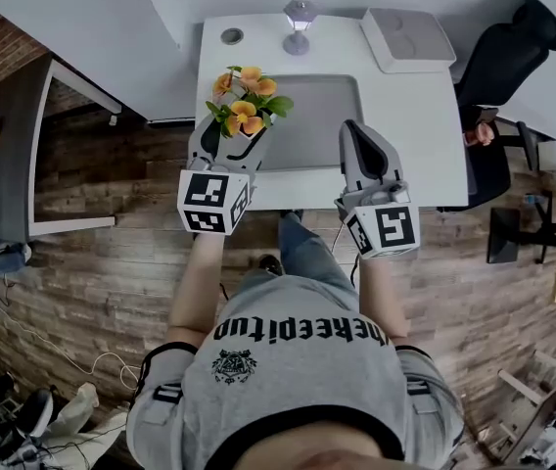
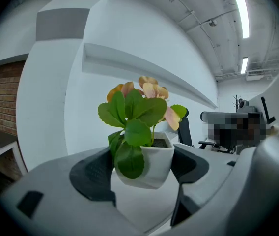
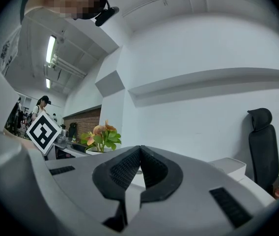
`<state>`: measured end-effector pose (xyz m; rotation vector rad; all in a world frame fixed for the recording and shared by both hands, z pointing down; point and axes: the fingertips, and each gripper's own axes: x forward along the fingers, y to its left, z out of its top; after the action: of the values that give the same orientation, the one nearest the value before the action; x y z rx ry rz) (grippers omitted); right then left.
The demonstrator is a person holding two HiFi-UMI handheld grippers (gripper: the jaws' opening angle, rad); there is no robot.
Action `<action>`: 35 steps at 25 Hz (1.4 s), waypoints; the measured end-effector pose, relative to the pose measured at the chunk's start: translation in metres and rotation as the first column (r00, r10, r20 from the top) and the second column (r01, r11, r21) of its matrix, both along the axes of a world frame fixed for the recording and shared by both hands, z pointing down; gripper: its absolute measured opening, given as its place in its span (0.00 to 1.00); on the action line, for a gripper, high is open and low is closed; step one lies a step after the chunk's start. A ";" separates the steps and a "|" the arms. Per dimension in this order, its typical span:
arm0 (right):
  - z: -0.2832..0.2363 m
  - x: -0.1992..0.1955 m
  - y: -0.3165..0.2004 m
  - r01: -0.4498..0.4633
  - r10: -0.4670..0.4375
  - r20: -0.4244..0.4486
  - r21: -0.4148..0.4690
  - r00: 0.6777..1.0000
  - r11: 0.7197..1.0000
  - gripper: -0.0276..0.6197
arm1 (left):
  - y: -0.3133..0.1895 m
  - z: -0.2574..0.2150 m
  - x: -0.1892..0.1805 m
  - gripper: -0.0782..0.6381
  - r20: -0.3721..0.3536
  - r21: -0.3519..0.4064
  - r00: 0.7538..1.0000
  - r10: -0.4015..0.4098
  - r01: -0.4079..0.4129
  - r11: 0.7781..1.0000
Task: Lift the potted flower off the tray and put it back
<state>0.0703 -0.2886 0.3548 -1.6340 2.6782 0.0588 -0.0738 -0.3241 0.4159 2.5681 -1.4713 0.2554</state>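
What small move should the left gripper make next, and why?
Probably ease the white pot of orange flowers down onto the grey tray: the left gripper is shut on it near the tray's left edge, and the right gripper is shut, empty.

1. White table [image 1: 425, 116]: stands on a wood-plank floor [image 1: 112, 282].
2. Grey tray [image 1: 322, 116]: lies flat at the table's centre.
3. Rear edge, left to right: round grommet [image 1: 232, 35], small stemmed object [image 1: 298, 25], white box [image 1: 407, 39] at the right corner.
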 end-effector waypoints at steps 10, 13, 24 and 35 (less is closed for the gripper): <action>0.020 0.014 -0.020 -0.025 0.024 -0.012 -0.047 1.000 0.999 0.05 | -0.025 0.046 0.017 0.60 0.002 -0.095 1.000 0.028 -0.028 0.995; 0.025 0.018 -0.026 -0.024 0.024 -0.013 -0.057 1.000 0.998 0.05 | -0.032 0.063 0.022 0.60 0.022 -0.123 0.999 0.032 -0.029 0.992; 0.047 0.030 -0.049 -0.024 0.022 -0.018 -0.105 1.000 0.994 0.05 | -0.056 0.116 0.035 0.60 0.074 -0.211 0.996 0.042 -0.025 0.977; 0.064 0.039 -0.069 -0.023 0.020 -0.024 -0.143 1.000 0.989 0.05 | -0.079 0.153 0.045 0.60 0.114 -0.267 0.992 0.055 -0.023 0.963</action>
<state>0.1096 -0.3577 0.4192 -1.7101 2.7403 -0.1184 -0.0287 -0.4034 0.5690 2.4031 -1.3214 0.5809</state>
